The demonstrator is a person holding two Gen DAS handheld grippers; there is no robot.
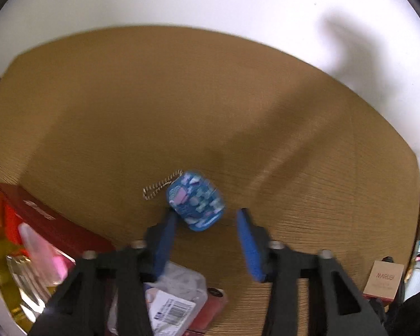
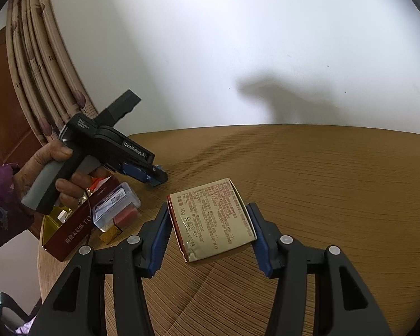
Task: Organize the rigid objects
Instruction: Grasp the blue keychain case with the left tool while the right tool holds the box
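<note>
A blue patterned earbud case [image 1: 196, 200] with a short braided strap lies on the brown wooden table [image 1: 154, 112]. My left gripper [image 1: 207, 215] is open, its blue fingers just behind the case, the left finger close to its edge. My right gripper [image 2: 208, 212] is shut on a small beige carton [image 2: 212, 218] with red print, held a little above the table. The left gripper also shows in the right wrist view [image 2: 151, 175], low over the table at the left.
A red box [image 1: 50, 224] with bottles and packets sits at the table's left edge. A clear plastic case [image 2: 116, 204] with a barcode label lies beside it. A tan box [image 1: 383, 280] stands at the right. A white wall is behind.
</note>
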